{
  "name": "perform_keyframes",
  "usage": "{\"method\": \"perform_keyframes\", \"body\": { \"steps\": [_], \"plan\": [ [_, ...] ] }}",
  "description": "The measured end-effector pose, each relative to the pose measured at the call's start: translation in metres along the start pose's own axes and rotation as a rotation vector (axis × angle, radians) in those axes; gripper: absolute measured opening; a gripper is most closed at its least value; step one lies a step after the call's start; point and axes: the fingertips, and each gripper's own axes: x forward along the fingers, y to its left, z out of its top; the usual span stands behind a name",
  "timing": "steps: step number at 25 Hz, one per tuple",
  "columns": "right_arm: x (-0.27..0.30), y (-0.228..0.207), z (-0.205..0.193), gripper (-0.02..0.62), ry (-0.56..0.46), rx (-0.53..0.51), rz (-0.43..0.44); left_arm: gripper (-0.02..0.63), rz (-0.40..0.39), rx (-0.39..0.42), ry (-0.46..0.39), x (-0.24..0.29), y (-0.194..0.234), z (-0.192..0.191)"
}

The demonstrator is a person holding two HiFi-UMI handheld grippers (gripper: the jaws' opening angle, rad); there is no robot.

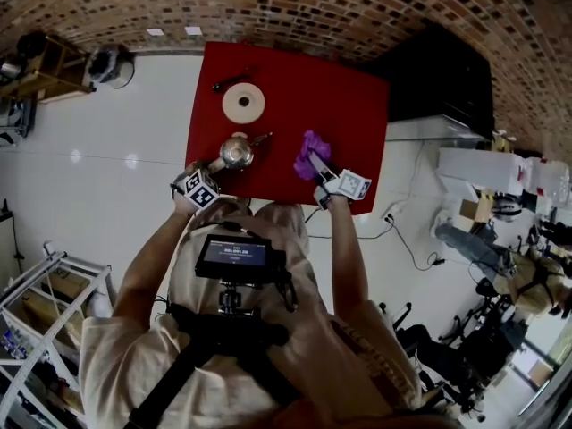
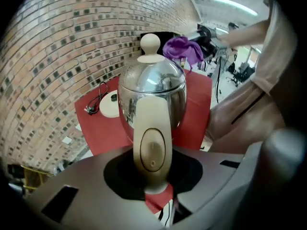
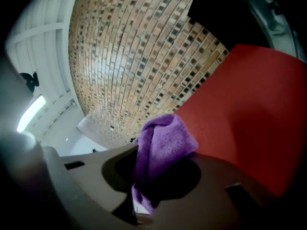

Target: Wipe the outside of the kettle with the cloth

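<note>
A shiny steel kettle (image 1: 237, 152) with a cream knob and a cream handle (image 2: 152, 143) stands at the near left of the red table (image 1: 353, 105). My left gripper (image 1: 217, 164) is shut on that handle, which fills the gap between the jaws in the left gripper view, the kettle (image 2: 153, 87) upright in front of it. A purple cloth (image 1: 311, 154) hangs bunched above the table to the kettle's right. My right gripper (image 1: 318, 170) is shut on the cloth (image 3: 160, 150), lifted off the table surface. The cloth (image 2: 182, 49) also shows behind the kettle's lid.
The kettle's round cream base (image 1: 243, 103) with a black cord (image 1: 228, 82) lies further back on the table. A brick-patterned wall runs behind the table; a black cabinet (image 1: 442, 79) stands at the right. White floor lies to the left, with shelving (image 1: 40, 65).
</note>
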Motion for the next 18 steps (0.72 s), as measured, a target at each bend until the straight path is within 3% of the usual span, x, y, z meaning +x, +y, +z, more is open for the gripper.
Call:
{"method": "perform_keyframes", "body": {
  "steps": [5,6,7,10,12,15,18],
  "plan": [
    [-0.026,0.018,0.022,0.104,-0.11,0.012,0.103,0.091,0.06,-0.078,0.003,0.004,0.002,-0.005],
    [-0.031,0.021,0.025,0.104,-0.11,-0.007,0.112,0.126,0.071,-0.102,-0.005,0.003,0.004,-0.006],
    [-0.035,0.024,0.027,0.104,-0.106,-0.031,0.118,0.253,0.084,-0.123,-0.02,0.001,0.005,-0.007],
    [-0.049,0.036,0.034,0.104,-0.082,-0.119,0.125,0.307,0.159,-0.174,-0.055,-0.012,0.007,-0.017],
    [-0.06,0.046,0.04,0.106,-0.066,-0.182,0.129,0.307,0.201,-0.262,-0.056,-0.03,0.006,-0.03],
    [-0.082,0.076,0.051,0.107,-0.062,-0.28,0.143,0.307,0.192,-0.445,-0.104,-0.06,-0.016,-0.039],
    [-0.114,0.115,0.063,0.107,-0.074,-0.387,0.153,0.305,0.127,-0.565,-0.271,-0.102,-0.06,0.0]
  ]
}}
